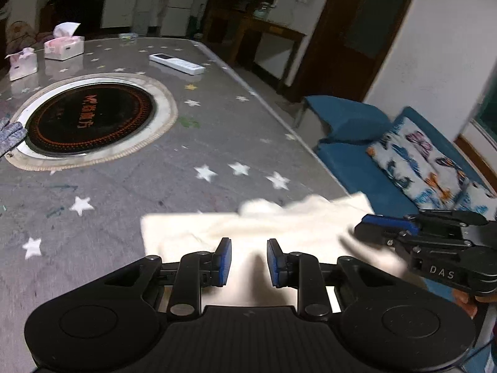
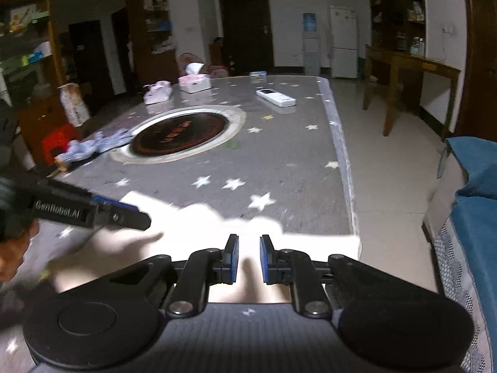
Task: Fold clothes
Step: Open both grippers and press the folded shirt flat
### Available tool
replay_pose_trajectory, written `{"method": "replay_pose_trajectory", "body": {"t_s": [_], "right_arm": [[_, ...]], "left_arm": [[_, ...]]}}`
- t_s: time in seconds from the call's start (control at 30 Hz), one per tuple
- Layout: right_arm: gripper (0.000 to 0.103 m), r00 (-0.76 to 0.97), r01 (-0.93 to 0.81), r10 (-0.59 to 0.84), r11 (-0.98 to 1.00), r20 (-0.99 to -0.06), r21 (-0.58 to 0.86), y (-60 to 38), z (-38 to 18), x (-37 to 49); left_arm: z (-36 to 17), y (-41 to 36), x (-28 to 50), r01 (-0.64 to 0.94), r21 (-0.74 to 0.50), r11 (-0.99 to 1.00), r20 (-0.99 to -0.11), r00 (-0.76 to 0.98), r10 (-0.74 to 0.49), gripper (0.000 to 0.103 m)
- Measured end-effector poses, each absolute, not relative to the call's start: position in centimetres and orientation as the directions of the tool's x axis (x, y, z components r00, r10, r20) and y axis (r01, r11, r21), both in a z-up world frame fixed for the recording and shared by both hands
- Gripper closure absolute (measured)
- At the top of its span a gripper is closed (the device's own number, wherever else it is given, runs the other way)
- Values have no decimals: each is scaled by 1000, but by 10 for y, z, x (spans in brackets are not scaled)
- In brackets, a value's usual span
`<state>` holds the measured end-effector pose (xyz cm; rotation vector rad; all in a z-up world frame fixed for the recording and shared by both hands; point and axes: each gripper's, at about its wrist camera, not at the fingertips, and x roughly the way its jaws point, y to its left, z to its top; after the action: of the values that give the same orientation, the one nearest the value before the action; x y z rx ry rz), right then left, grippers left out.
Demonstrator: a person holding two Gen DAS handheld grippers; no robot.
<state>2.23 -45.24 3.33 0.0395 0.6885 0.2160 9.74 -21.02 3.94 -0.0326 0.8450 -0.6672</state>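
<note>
Both tools, left tool and right tool, hovered part-open, gripping nothing, over the cream garment at the bench edge, likely lining up a fold.

Over a grey star-patterned table, the left tongs hang with blue-padded jaws apart above a pale cream cloth, the right tongs reaching in from their right over the cloth's edge, a round black hotplate ahead to their left.
</note>
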Motion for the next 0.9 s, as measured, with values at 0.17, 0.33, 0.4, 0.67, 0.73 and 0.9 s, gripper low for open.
{"method": "replay_pose_trajectory", "body": {"t_s": [0.17,0.33,0.4,0.67,0.73,0.9], "right_arm": [[90,737,-235,235,968,-633,86,-443,33,-20],[89,750,-227,203,973,-629,43,-441,26,-51],[89,740,-204,195,977,-644,61,-446,17,-56],[87,773,-171,182,982,-608,76,-458,25,-66],[86,770,-141,163,986,-617,84,-465,23,-64],[87,750,-122,150,989,-644,89,-473,15,-61]], "left_arm": [[36,-205,65,580,-275,766,-678,448,-583,77],[26,-195,47,580,-267,770,-680,453,-577,77],[24,-191,46,577,-274,770,-672,457,-582,77],[32,-178,38,568,-291,770,-643,479,-597,78],[27,-175,39,560,-295,774,-650,476,-593,78],[24,-170,39,540,-316,780,-654,472,-592,78]]}}
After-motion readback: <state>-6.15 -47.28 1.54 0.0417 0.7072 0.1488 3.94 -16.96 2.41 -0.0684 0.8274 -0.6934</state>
